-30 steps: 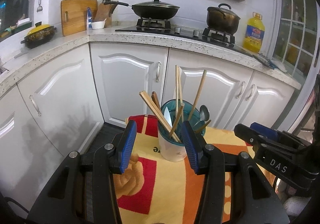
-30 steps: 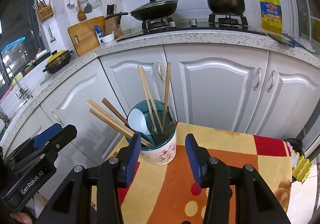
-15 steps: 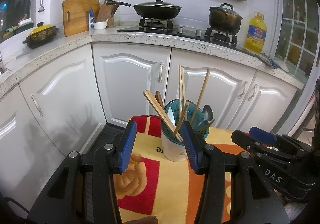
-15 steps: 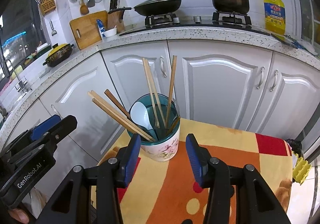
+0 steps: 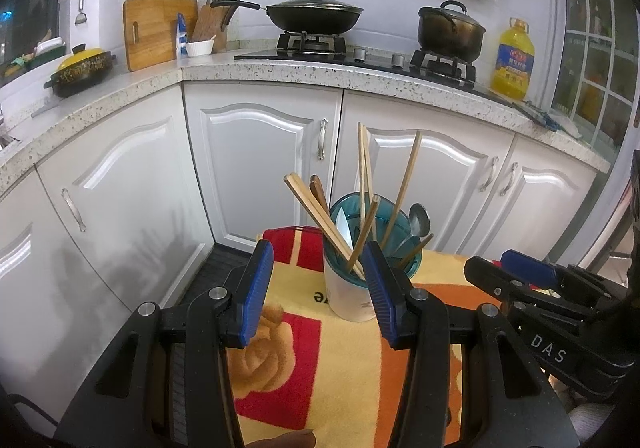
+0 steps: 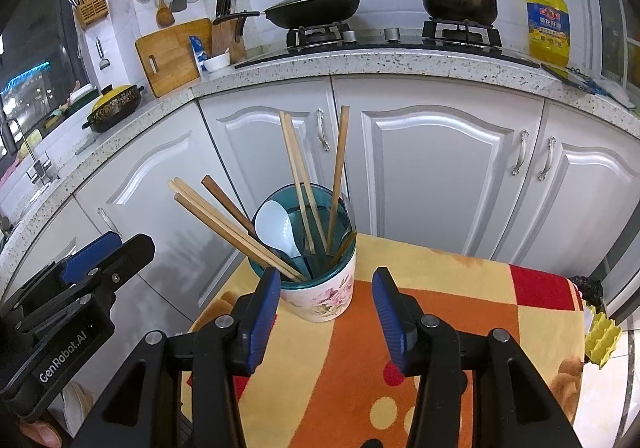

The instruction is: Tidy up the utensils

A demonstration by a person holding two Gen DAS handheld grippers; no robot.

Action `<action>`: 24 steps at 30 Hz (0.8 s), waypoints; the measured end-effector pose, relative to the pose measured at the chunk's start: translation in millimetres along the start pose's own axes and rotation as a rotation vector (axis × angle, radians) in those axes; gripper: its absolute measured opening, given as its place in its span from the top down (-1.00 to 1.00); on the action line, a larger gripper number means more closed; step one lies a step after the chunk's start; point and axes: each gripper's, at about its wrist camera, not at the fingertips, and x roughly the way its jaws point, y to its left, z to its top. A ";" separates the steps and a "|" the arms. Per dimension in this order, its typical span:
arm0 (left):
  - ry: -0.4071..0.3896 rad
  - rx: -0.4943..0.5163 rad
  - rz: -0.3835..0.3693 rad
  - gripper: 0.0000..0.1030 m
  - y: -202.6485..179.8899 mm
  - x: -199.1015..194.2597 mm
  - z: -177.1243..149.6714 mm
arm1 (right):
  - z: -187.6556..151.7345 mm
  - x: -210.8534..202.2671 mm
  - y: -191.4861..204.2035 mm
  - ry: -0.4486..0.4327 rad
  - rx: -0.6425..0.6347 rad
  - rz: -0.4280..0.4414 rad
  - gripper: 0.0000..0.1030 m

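Note:
A white flowered utensil cup [image 6: 324, 296] with a teal liner stands on a small table under a red, orange and yellow cloth [image 6: 448, 312]. It holds several wooden chopsticks [image 6: 224, 222], a white spoon [image 6: 274, 226] and a metal spoon [image 5: 418, 218]. The cup also shows in the left wrist view [image 5: 350, 294]. My left gripper [image 5: 318, 290] is open and empty, just short of the cup. My right gripper [image 6: 326, 314] is open and empty, its fingers on either side of the cup's near face.
White cabinets [image 6: 432, 168] and a speckled counter [image 5: 280, 68] run behind the table. On the counter are a wok [image 5: 314, 14], a pot [image 5: 450, 30], an oil bottle [image 5: 512, 60], a cutting board [image 5: 154, 30] and a yellow-lidded pot [image 5: 80, 66].
Both grippers have drawn back and risen slightly, so the cup sits a little farther and lower. Both stay open; the cup has not moved.

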 end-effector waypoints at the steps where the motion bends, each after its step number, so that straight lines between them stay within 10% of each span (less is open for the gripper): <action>1: 0.000 -0.001 0.000 0.11 -0.1 0.2 -0.1 | -0.1 0.2 0.3 0.001 0.000 0.001 0.10; 24: 0.022 0.004 0.001 0.11 4.8 12.4 -4.0 | -0.1 12.7 -0.4 0.029 -0.008 -0.002 0.05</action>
